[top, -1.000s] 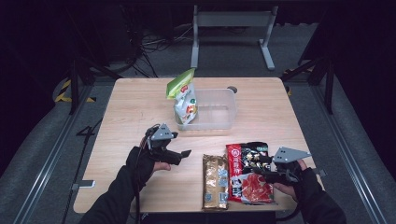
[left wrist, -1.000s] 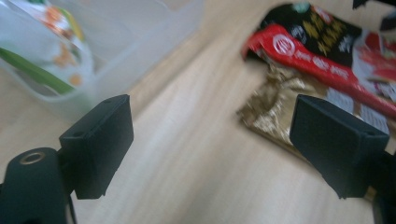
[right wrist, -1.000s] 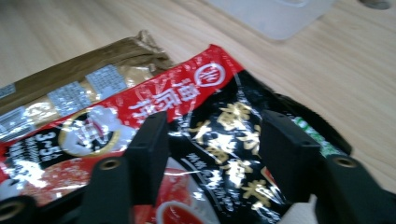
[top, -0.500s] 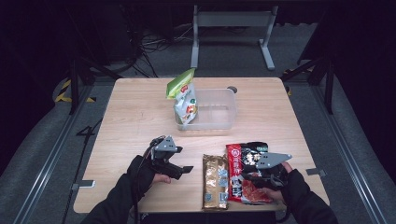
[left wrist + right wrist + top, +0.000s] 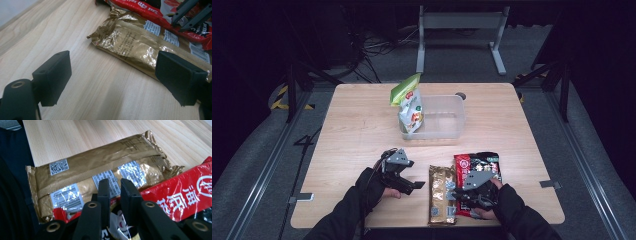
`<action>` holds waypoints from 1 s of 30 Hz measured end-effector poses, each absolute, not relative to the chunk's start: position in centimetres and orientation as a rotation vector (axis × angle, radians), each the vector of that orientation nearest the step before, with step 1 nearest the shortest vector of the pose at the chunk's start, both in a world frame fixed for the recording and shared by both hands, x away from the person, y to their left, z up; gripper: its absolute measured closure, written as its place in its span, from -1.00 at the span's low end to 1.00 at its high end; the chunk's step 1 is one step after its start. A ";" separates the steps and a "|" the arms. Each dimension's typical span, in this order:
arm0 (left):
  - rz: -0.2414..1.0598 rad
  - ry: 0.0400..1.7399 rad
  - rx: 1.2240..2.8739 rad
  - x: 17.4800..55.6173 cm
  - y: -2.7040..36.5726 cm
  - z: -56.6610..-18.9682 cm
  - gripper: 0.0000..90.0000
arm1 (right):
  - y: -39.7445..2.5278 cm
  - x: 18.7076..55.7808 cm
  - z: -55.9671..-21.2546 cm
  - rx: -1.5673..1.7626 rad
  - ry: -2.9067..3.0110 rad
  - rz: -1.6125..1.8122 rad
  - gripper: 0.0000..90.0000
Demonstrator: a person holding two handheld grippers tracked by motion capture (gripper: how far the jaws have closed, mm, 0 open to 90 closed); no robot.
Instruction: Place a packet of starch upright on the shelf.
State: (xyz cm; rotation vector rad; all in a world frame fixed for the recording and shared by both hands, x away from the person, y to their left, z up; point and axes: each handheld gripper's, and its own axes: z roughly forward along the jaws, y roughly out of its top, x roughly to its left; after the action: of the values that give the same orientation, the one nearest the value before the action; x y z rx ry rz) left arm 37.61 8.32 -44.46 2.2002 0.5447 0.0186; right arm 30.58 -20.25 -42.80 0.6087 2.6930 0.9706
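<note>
Left hand-held gripper (image 5: 414, 186) hovers low over the bare tabletop (image 5: 357, 130), jaws spread wide with nothing between them, pointing toward the gold packet (image 5: 442, 200). That packet lies flat near the front edge, touching the red packet (image 5: 482, 167) on its right. Over there the right hand-held gripper (image 5: 452, 196) sits on the red packet's edge, jaws nearly closed, with just a narrow gap between them.

The table (image 5: 362, 130) is lit evenly from above while the surroundings stay nearly black. Glare flashes off the gold packet (image 5: 130, 45); near jaws blur softly.
</note>
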 end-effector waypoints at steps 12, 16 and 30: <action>-0.022 0.544 2.185 37.6 8.1 -44.6 -0.68 | -19.0 30.8 -43.7 0.602 2.741 0.783 0.52; -0.078 0.569 2.175 38.3 7.4 -45.2 -0.73 | -19.1 31.4 -44.0 0.657 2.754 0.755 0.26; -0.270 0.648 2.178 41.5 4.2 -46.7 -0.87 | -19.0 31.9 -44.5 0.654 2.794 0.749 0.30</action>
State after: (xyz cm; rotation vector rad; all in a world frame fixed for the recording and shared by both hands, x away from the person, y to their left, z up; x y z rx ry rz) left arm 41.46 4.21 -46.67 2.1780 0.6480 -0.2697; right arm 31.93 -18.97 -44.54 0.6536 2.7944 0.7495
